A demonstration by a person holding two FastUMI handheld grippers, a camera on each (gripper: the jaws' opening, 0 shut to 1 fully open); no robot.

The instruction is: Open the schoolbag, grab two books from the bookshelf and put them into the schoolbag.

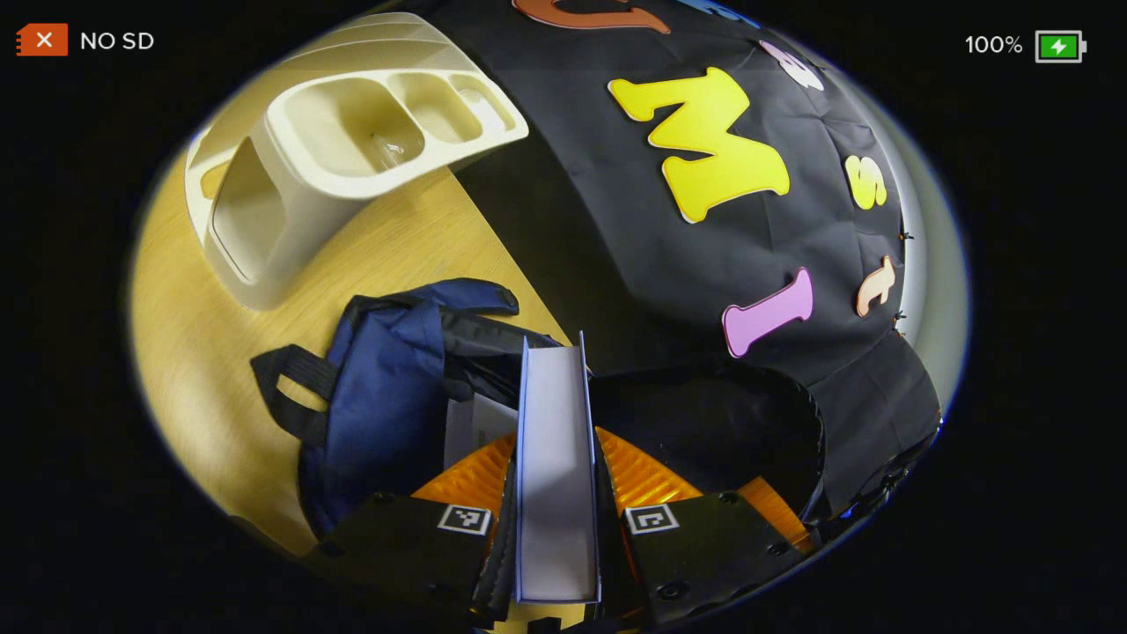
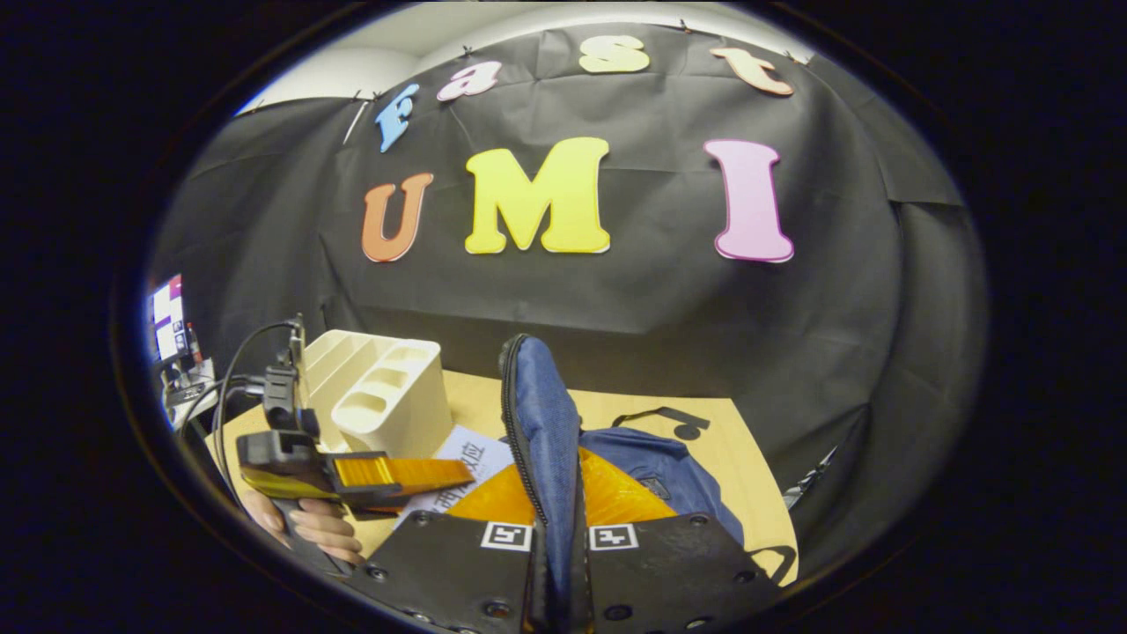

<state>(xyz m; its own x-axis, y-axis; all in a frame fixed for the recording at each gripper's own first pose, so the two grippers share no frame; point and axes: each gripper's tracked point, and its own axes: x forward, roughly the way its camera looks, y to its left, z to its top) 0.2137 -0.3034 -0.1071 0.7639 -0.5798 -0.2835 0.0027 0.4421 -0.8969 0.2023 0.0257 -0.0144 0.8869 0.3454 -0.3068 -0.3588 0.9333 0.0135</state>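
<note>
A book (image 1: pixel 555 423) with white pages and thin blue covers stands on edge between my left gripper's (image 1: pixel 556 497) fingers, which are shut on it, over the open mouth of the navy schoolbag (image 1: pixel 387 387). Beside it, a white printed cover (image 1: pixel 471 427) lies in the bag's opening. My right gripper (image 2: pixel 559 537) is shut on the bag's blue zip-edged flap (image 2: pixel 541 414) and holds it upright. In the right gripper view a hand holds the left gripper (image 2: pixel 396 475) at the left, above a white printed cover (image 2: pixel 462 453). The cream bookshelf (image 1: pixel 352 150) stands behind the bag with bare compartments.
The wooden table (image 1: pixel 423 229) carries the bag and the bookshelf (image 2: pixel 379 396). The black cloth wall runs close behind them. Black bag straps (image 1: pixel 290 387) trail onto the table. A small screen (image 2: pixel 172 326) and cables sit at the far left.
</note>
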